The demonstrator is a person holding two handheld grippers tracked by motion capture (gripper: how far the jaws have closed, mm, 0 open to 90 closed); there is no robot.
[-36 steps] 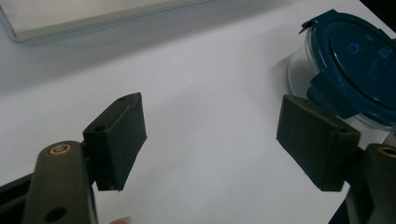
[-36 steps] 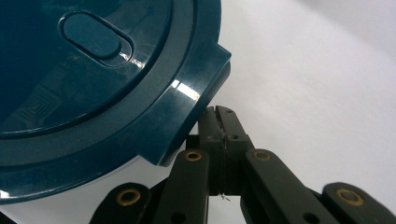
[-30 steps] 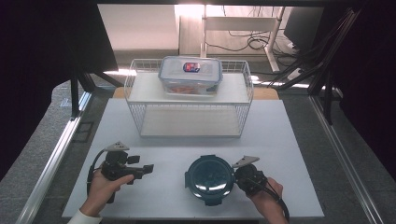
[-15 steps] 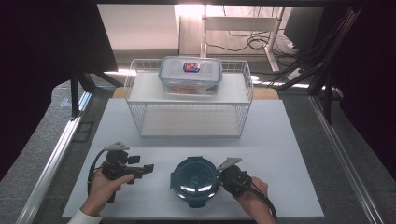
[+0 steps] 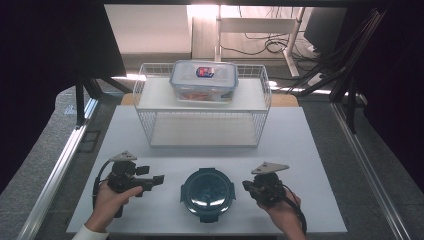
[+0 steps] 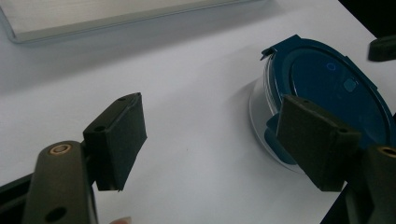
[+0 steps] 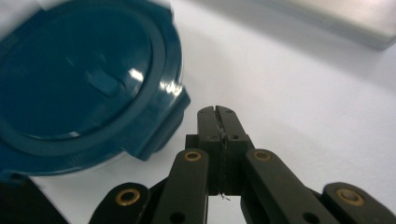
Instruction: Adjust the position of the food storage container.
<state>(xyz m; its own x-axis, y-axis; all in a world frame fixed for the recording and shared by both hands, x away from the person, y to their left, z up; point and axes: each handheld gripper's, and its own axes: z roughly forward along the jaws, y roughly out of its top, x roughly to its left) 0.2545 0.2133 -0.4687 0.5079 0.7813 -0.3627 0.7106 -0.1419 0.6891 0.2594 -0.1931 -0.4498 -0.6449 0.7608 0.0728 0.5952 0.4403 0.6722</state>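
The round dark-blue lidded container (image 5: 207, 194) sits on the white tabletop (image 5: 310, 150), near its front edge and about midway between the two hands. It rests flat, lid up, with its clip tabs sticking out at the rim.

The left tongs (image 5: 159, 178) lie to the left of the container, level with it and pointing toward it, a gap of bare tabletop between. The left gripper view shows them spread wide, with nothing between the pads and the container (image 6: 327, 102) beyond the far pad.

The right tongs (image 5: 246, 186) are just to the right of the container, close to its rim. In the right gripper view the two pads (image 7: 217, 122) are pressed flat together with nothing between them, their tips just beside a clip tab of the container (image 7: 84, 88), apart from it.

Behind the container, toward the far side of the tabletop, stands a white wire rack (image 5: 150, 127). A clear lidded box (image 5: 203, 80) rests on its upper shelf.
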